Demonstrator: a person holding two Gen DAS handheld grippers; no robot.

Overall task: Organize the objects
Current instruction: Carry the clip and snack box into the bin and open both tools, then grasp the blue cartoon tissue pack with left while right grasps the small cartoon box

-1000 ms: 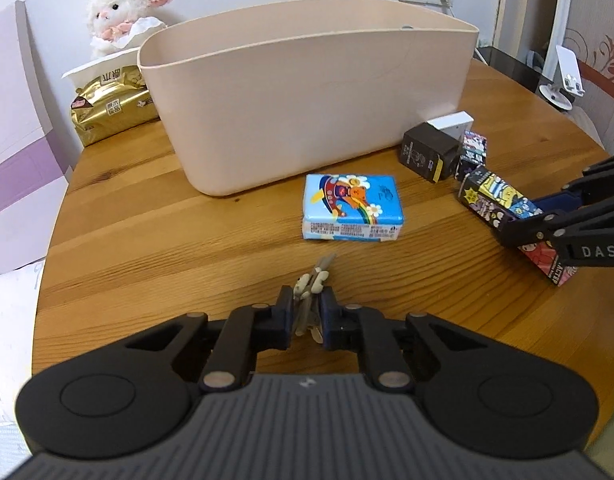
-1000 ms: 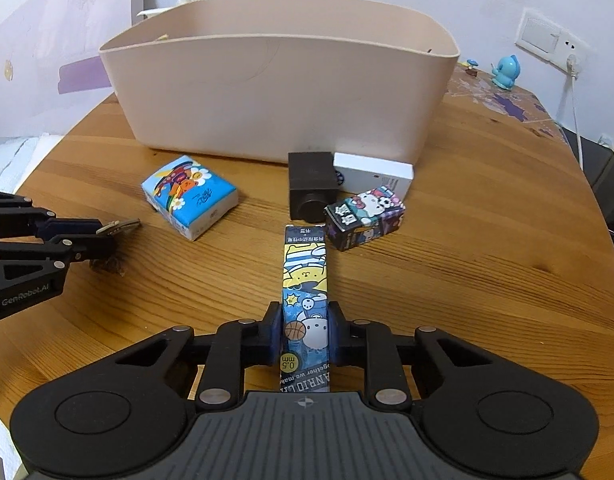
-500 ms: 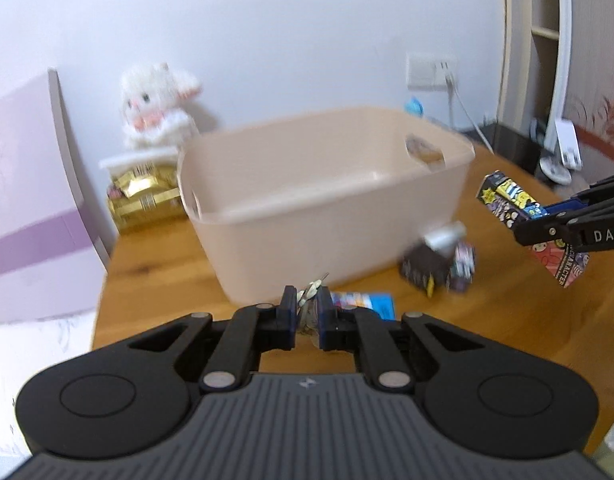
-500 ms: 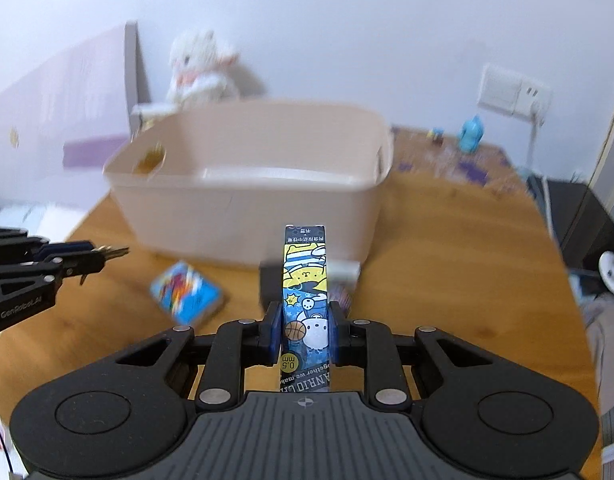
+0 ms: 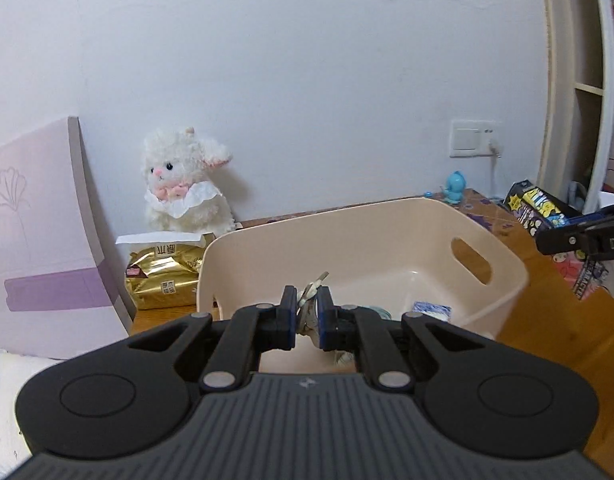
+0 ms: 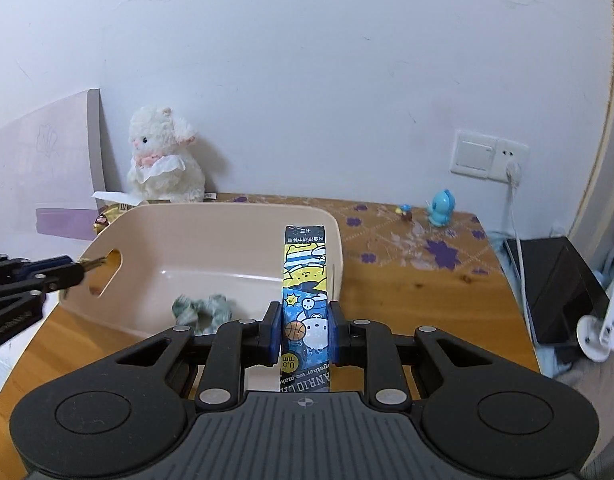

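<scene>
Pen box (image 6: pixel 305 292) between right claw (image 6: pixel 303 334) pads

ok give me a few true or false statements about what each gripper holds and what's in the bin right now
1. The right gripper is shut on a long cartoon-printed box. True.
2. The left gripper has its jaws wide apart with nothing between them. False: they are closed on a small pale clip-like item, too small to identify.
3. A green scrunchie lies inside the beige bin. True.
4. The white plush lamb sits inside the bin. False: it sits behind the bin, by the wall.
5. The cartoon-printed box lies flat on the table. False: it is held in the air near the bin.
</scene>
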